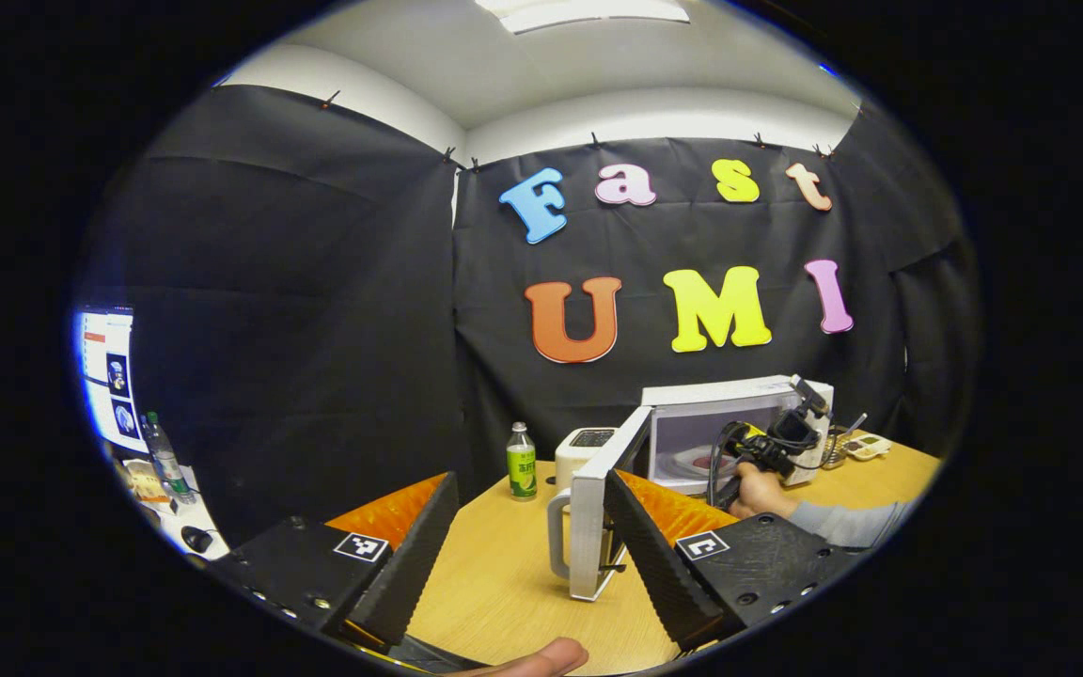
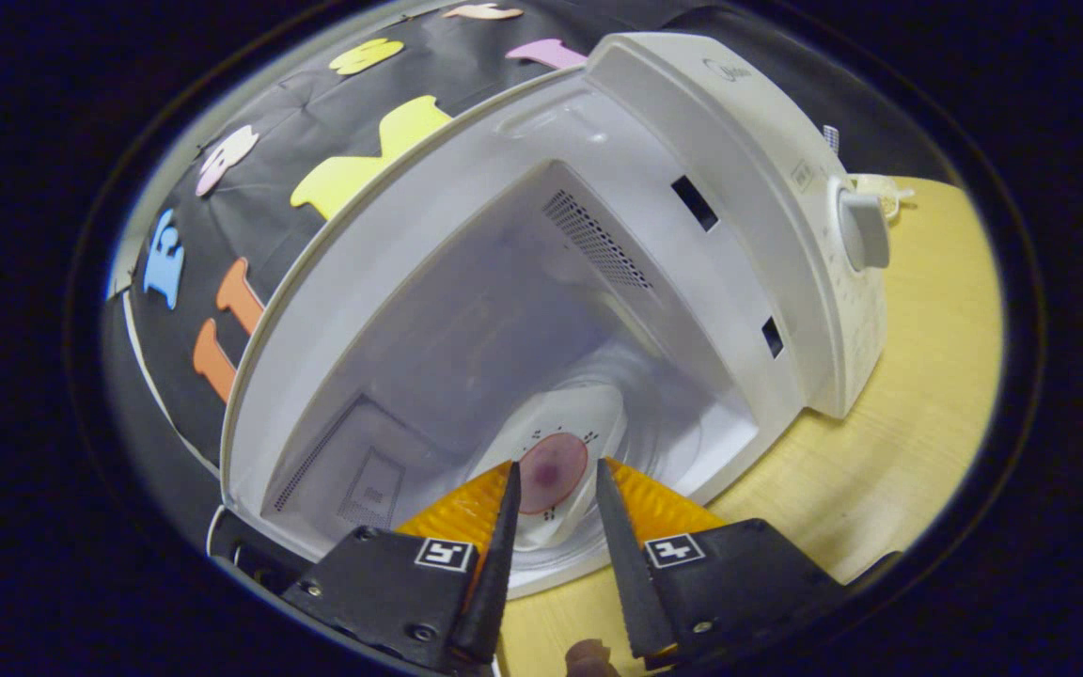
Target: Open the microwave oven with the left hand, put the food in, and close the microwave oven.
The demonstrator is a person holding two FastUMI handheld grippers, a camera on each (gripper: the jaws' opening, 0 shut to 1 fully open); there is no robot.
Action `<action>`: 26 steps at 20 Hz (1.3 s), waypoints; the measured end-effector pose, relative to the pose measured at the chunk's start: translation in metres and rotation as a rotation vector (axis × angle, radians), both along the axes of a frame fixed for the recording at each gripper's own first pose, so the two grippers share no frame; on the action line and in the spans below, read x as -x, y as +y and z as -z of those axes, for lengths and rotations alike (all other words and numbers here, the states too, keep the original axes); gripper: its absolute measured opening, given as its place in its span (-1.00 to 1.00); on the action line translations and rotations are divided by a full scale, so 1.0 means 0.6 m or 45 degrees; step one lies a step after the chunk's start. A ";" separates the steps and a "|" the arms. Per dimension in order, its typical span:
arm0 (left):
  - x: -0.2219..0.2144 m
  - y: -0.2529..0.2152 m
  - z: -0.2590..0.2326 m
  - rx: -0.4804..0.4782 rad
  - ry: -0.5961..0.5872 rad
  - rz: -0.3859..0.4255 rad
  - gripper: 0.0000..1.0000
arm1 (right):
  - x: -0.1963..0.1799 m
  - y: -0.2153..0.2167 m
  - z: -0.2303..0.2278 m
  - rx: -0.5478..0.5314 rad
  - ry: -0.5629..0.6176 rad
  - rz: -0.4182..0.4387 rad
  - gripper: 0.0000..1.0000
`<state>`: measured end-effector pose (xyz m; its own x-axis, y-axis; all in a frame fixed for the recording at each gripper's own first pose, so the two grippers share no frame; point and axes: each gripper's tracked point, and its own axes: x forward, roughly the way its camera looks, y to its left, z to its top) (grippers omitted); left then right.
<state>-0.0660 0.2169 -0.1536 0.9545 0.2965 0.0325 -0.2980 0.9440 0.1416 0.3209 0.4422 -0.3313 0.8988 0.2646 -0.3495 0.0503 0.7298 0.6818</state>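
The white plate with a round reddish-pink piece of food on it (image 2: 556, 470) is sitting inside the cavity of the white microwave oven (image 2: 767, 188), on the clear glass turntable (image 2: 682, 442). In the right gripper view, the right gripper (image 2: 553, 545) is reaching toward the cavity mouth, and its two black serrated fingers (image 2: 494, 564) are lying on either side of the plate's near end; whether they are pressing on it or only flanking it I cannot tell. The grey round knob (image 2: 863, 230) is standing out from the microwave's control panel on the right.

In the left gripper view, the microwave (image 1: 739, 395) is standing on the light wooden table (image 1: 504, 583) near the far wall, and its white door with a grey looped handle (image 1: 588, 527) is swinging wide open. The left gripper (image 1: 527, 555) is hovering above the table with its fingers (image 1: 410, 564) spread wide apart, gripping nothing; the door's edge is showing just beside the right-hand finger. Farther off, a hand in a grey sleeve (image 1: 762, 494) is holding the other gripper at the microwave's opening. A green-labelled plastic bottle (image 1: 522, 462) is standing on the table left of the door, beside a small white appliance (image 1: 584, 449). A thumb tip (image 1: 541, 658) is showing at the bottom edge.
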 end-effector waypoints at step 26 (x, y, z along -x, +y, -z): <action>-0.117 0.162 0.108 0.074 0.053 -0.052 -0.36 | 0.417 -0.473 -0.278 0.738 -0.552 -0.158 1.00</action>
<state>0.0039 0.3140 -0.2184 0.9418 0.3351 -0.0251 -0.3312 0.9383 0.0995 0.0710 0.1583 -0.1647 0.9636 0.2536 -0.0841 -0.2424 0.9622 0.1243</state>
